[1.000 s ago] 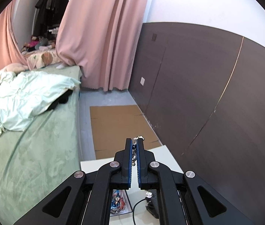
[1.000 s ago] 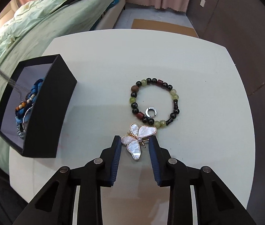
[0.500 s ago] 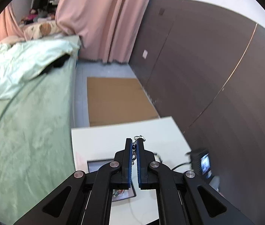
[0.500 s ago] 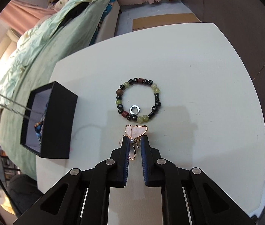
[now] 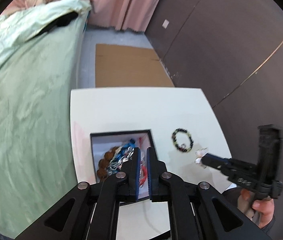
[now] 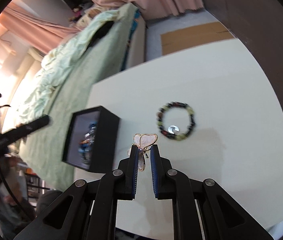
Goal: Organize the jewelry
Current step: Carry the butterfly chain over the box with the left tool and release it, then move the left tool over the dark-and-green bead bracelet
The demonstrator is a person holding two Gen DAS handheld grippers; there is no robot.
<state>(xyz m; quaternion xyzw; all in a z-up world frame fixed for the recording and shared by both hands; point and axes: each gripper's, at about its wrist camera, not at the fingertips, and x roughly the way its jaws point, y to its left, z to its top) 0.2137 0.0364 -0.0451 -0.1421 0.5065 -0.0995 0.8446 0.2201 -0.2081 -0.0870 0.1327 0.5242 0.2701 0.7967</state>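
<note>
Mother-of-pearl butterfly brooch [image 6: 144,143], gilt rim: item in hand. Clamped betw. the blue pads of the right gripper [image 6: 144,150], wings poking up past the tips, lower wing down in the gap; held clear of the white table [image 6: 231,84], judging by the left wrist view, where it shows at the tip of that tool [image 5: 201,157]. Its jaws have just been closing, brooch between them. Dest.: black box [image 6: 105,140], open top, already holding blue cord, brown beads, silver chain, red bits. Key relation: box lies to the left of the right gripper and slightly farther away, near the table's bed-side edge; brooch must travel left over the near wall, then down. Brooch long axis runs roughly along the fingers, so it should drop in end-first w/o turning. Left gripper [image 5: 143,154] sits right over the box [image 5: 121,134], jaws just parted a crack, nothing visibly pinched; silver chain lies in the box below the tips. Nearer the box, but it blocks the opening, so prob. needs to clear first. Beaded bracelet [image 6: 175,124], black/green/red, w/ small silver ring [image 6: 173,129] inside its loop: on the table right of the box, ahead of the right gripper, untouched. Risk: thin wings may slip.
</note>
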